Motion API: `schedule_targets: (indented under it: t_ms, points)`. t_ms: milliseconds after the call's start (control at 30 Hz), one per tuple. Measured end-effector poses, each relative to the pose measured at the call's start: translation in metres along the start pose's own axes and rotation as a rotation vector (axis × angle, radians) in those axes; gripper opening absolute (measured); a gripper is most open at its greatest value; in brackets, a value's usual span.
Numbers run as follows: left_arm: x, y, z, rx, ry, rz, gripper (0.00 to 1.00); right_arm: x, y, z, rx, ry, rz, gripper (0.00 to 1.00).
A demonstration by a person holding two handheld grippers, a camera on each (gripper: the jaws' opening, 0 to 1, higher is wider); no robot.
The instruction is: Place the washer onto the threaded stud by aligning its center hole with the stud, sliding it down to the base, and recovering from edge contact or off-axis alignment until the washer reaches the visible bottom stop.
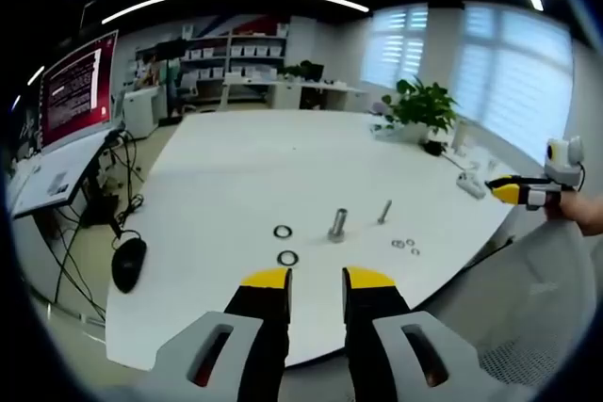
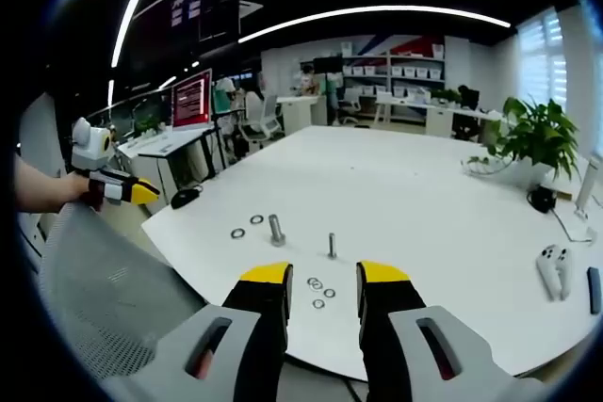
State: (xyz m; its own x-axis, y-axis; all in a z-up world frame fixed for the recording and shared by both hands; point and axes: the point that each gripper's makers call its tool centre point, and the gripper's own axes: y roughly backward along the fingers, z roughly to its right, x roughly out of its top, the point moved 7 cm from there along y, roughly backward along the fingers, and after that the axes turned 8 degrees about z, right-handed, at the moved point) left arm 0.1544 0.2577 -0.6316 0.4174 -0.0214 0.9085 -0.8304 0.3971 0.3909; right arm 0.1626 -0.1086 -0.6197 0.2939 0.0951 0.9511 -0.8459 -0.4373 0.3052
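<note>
Both grippers are hanging off the near edge of the big white table (image 1: 236, 167), and nothing is being held. In the left gripper view, the left gripper (image 1: 317, 281), black with yellow tips, is standing with its jaws spread and empty, aimed across the edge at the hardware. Two flat metal ring washers are lying straight ahead of it: the nearer washer (image 1: 287, 258) is sitting just beyond the jaw tips, close to the edge, and the second washer (image 1: 282, 232) is lying just past it. The upright steel threaded stud (image 1: 337, 224) is standing just to the right of them, its long axis vertical, with a thinner grey bolt (image 1: 384, 212) further right and a cluster of small rings (image 1: 405, 246) near the edge.

In the right gripper view, the right gripper (image 2: 324, 278) is likewise open and empty, and it is looking over those small rings (image 2: 318, 291) first; the stud (image 2: 276, 230) and the two washers (image 2: 247, 226) are lying beyond and to the left. So I judge the left gripper the nearer one for the pickup: a short reach forward and down onto the nearer washer, then a small carry rightward over the stud's top.

A black computer mouse (image 1: 128, 262) is resting at the table's left edge, well apart.
</note>
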Motion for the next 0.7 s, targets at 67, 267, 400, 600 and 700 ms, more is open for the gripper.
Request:
schedule_targets:
  t_ms: [67,267,400,600,700]
  points:
    - [-0.0001,-0.0005,0.0011,-0.006,-0.006,-0.003,0.16,0.0004,0.0007,0.0011,-0.009,-0.003,0.006,0.30]
    - [-0.0026,-0.0011,0.0011,-0.007,0.023,-0.021,0.22,-0.0011,0.0002,0.0008,-0.004,-0.003,-0.008,0.30]
    - [-0.0023,-0.0005,0.0008,-0.012,0.025,-0.012,0.22,0.0000,0.0006,-0.0001,0.000,0.000,-0.001,0.30]
    - [-0.0029,-0.0020,0.0032,-0.021,0.050,-0.020,0.27,-0.0027,-0.0001,-0.0003,0.002,-0.002,-0.025,0.29]
    - [0.0051,0.0001,0.0068,-0.051,0.042,0.040,0.23,-0.0026,0.0004,0.0003,-0.001,-0.005,-0.022,0.29]
